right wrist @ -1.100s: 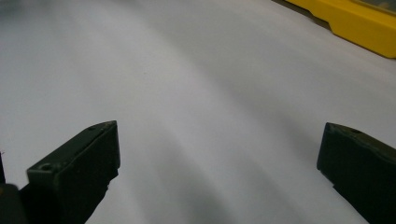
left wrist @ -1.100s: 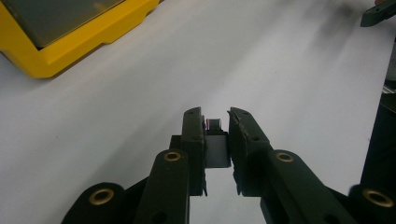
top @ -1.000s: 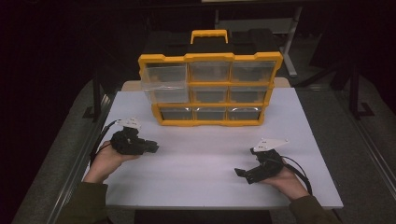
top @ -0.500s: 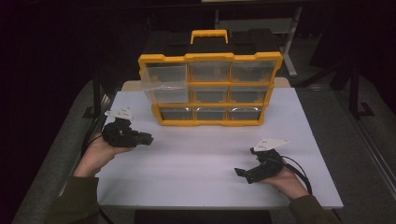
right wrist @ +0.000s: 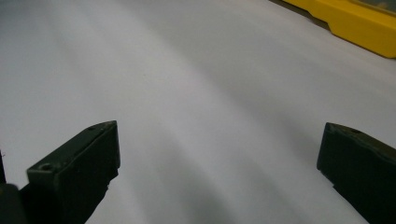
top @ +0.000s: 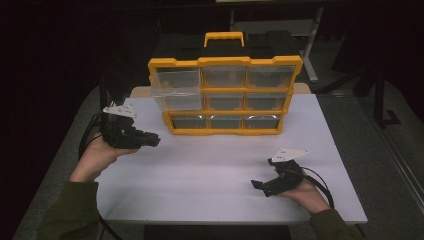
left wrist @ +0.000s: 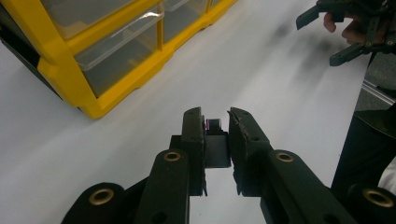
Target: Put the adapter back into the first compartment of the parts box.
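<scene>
A yellow organizer [top: 289, 95] with clear drawers stands upright at the back of the white table [top: 210, 170]. Its top left drawer [top: 177, 82] sticks out a little. My left gripper [top: 154, 140] hovers at the table's left edge, pointing right toward the organizer's lower left corner [left wrist: 88, 100]. In the left gripper view its jaws are nearly together on a small black piece [left wrist: 214, 125] with a pink spot. My right gripper [top: 256, 185] rests low at the front right, and in its own view the right gripper [right wrist: 219, 135] stands wide open over bare table.
The organizer's yellow base [right wrist: 359, 23] lies ahead and to the right of the right gripper. A black case with a yellow handle [top: 224, 39] sits behind the organizer. Dark floor and metal frames surround the table. Cables trail from both grippers.
My left gripper has risen and moved away from me, toward the organizer's left side. The right gripper has stayed put.
</scene>
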Motion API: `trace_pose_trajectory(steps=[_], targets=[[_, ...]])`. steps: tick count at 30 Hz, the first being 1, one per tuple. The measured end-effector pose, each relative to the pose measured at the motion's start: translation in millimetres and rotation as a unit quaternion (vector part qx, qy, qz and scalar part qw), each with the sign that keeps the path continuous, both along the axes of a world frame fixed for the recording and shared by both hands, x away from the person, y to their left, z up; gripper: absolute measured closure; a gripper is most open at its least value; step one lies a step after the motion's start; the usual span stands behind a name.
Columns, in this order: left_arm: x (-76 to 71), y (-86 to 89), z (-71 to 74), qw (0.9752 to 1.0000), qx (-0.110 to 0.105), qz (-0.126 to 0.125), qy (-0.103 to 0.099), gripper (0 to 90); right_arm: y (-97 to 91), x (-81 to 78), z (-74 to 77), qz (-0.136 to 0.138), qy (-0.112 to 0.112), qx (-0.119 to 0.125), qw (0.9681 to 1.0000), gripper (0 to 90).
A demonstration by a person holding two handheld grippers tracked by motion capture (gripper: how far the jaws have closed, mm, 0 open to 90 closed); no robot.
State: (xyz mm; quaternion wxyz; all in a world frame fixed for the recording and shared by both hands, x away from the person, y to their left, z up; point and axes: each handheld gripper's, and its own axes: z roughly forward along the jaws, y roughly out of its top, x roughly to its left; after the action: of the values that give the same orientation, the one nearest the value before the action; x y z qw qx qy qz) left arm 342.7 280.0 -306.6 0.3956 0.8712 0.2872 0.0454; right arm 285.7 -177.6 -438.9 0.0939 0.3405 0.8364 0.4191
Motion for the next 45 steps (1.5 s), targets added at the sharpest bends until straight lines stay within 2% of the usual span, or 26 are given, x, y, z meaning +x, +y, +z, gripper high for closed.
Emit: trace_pose_trajectory(steps=[24, 31, 41, 45], targets=[[5.4, 8.0, 43.8, 0.9998, 0.003, -0.003, -0.019, 76.5, 0.0, 0.0, -0.1, -0.001, 0.003, 0.001, 1.0000, 0.0], [7.1, 13.2, 62.8, 0.9995, 0.001, -0.002, -0.032, 76.5, 0.2, 0.0, -0.3, -0.001, 0.003, 0.002, 1.0000, 0.0], [13.8, 18.7, 88.8, 0.9995, -0.009, -0.001, -0.031, 76.5, 0.5, 0.0, -0.5, -0.001, 0.004, 0.001, 1.0000, 0.0], [16.7, 19.0, 102.4, 0.9992, -0.007, -0.002, -0.039, 76.5, 0.4, 0.2, -0.5, -0.001, 0.005, 0.001, 1.0000, 0.0]])
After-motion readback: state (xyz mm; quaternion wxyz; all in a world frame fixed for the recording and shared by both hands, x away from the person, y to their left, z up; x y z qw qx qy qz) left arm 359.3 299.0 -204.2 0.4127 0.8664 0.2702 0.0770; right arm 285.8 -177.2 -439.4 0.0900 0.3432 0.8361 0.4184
